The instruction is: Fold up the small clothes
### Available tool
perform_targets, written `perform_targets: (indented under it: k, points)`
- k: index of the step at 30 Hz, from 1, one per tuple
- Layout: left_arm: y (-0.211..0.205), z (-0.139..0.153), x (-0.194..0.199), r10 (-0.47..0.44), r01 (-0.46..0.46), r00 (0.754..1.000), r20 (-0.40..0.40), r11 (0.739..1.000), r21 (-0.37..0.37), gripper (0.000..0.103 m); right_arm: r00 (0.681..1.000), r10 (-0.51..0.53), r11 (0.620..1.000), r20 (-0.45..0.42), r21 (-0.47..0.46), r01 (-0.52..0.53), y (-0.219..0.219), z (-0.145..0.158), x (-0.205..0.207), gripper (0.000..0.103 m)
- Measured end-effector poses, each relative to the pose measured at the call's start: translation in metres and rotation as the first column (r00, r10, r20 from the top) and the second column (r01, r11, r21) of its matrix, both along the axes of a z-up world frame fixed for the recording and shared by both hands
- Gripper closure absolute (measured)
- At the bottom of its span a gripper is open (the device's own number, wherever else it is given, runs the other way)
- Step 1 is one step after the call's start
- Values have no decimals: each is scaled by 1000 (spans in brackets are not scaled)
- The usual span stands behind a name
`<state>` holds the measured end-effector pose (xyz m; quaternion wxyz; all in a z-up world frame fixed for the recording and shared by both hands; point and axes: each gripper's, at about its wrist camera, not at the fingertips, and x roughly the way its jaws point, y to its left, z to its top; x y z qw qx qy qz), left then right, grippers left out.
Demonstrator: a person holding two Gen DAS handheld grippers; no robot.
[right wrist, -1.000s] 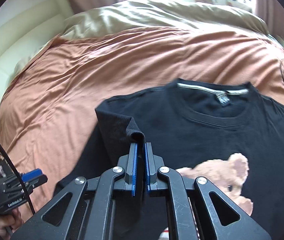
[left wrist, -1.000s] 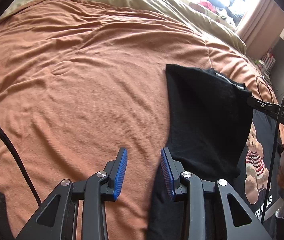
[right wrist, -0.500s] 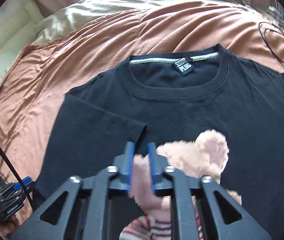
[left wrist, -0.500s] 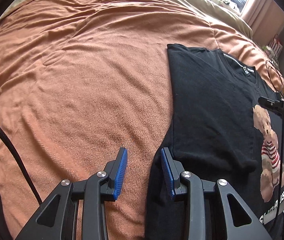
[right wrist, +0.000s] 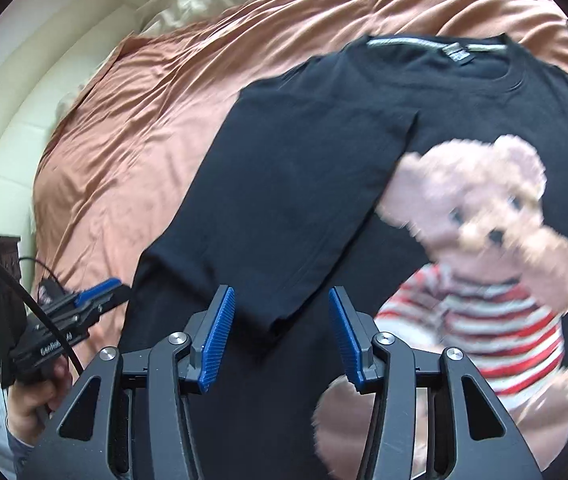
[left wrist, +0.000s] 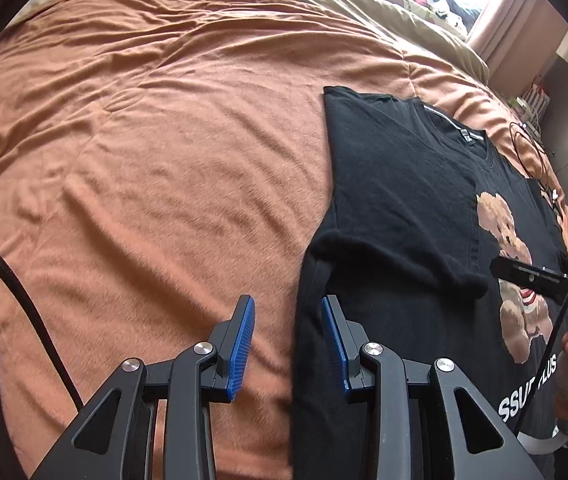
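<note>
- The black tee point(left wrist: 395, 200) lies flat on the orange blanket point(left wrist: 164, 160), filling the right half of the left wrist view, collar toward the upper right.
- One sleeve point(right wrist: 303, 184) is already laid in over the chest, its cuff sitting low in the middle of the right wrist view, just beside the bear print point(right wrist: 479, 240). I'd call that the first fold done.
- The right gripper point(right wrist: 280, 328) hangs over that cuff with its jaws spread wide and nothing between them; the cloth lies beneath, not pinched.
- The left gripper point(left wrist: 287, 340) is also spread open and holds nothing; it sits at the bottom of its view, straddling the tee's side edge where black meets orange.
- Left to do, as I judge it: the side below the sleeve looks unfolded, the far side at the right edge is not turned in as far as I can see, and the length has not been doubled up.
- The hem is mostly out of view, so I can't tell its state.
</note>
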<state>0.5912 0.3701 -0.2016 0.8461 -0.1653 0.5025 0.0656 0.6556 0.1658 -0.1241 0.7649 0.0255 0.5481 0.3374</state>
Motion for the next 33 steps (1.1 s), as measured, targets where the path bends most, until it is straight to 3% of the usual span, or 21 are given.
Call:
perform_targets:
  k: [3,7,16,22,24,27,28,30,33]
  points:
    - [3,1,-14,19,-19,1000,7,1000,-16,66,999,13,1000,-40,-3,-13,5,-16,1,72]
    - [4,4,-31,32,-31,999,9,999,-34,66,999,-20,1000,-51,-14,20,9,-23,9,100]
    - [1,32,-77,62,-59,997,51,996,-60,66,995,-95,995,-27,-3,95,-22,25,2,100]
    - [-15,67,-110,57,-54,994,89,998,-41,66,995,-103,995,12,-9,104,-50,58,-39,99]
    - [-23,78,-119,51,-47,994,100,998,-36,65,993,-106,994,42,-11,107,-65,72,-58,96]
    - [-39,96,-131,33,-31,992,119,999,-22,62,991,-106,994,86,-16,107,-87,94,-82,76]
    - [-44,102,-136,28,-26,992,125,1000,-18,60,989,-110,994,103,-16,112,-96,103,-90,64]
    - [-56,113,-143,16,-14,990,142,1000,-13,52,983,-123,992,139,-11,126,-114,119,-106,50]
    - [-77,129,-153,-2,2,986,167,1000,1,37,971,-134,990,197,-8,138,-140,143,-132,38]
